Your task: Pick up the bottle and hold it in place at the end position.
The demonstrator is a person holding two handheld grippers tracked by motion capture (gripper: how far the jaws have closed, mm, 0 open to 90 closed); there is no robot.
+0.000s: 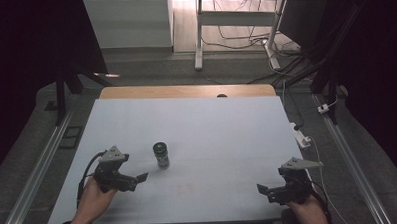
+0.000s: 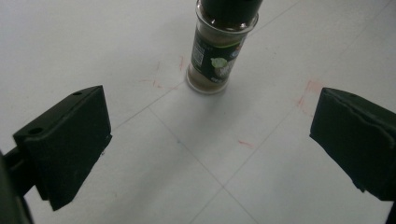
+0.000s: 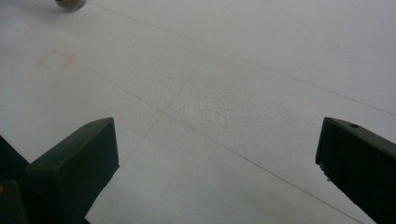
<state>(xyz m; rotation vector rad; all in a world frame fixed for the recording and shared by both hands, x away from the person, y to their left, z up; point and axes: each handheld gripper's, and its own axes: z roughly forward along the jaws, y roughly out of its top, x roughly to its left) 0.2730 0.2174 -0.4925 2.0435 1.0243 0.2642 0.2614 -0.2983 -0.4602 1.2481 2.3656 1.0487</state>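
White bench [image 1: 212,126] under dim light, faint red marks and thin ruled lines on its sheet; cables trail on the floor beyond. Spice jar [image 1: 161,155] stands upright left of centre, just ahead of the left tool [image 1: 139,180], jaws spread; right tool [image 1: 263,190] spread, well apart. Judgement: approach level, centre the jar's body between the jaws, and close below the dark cap to avoid tipping.
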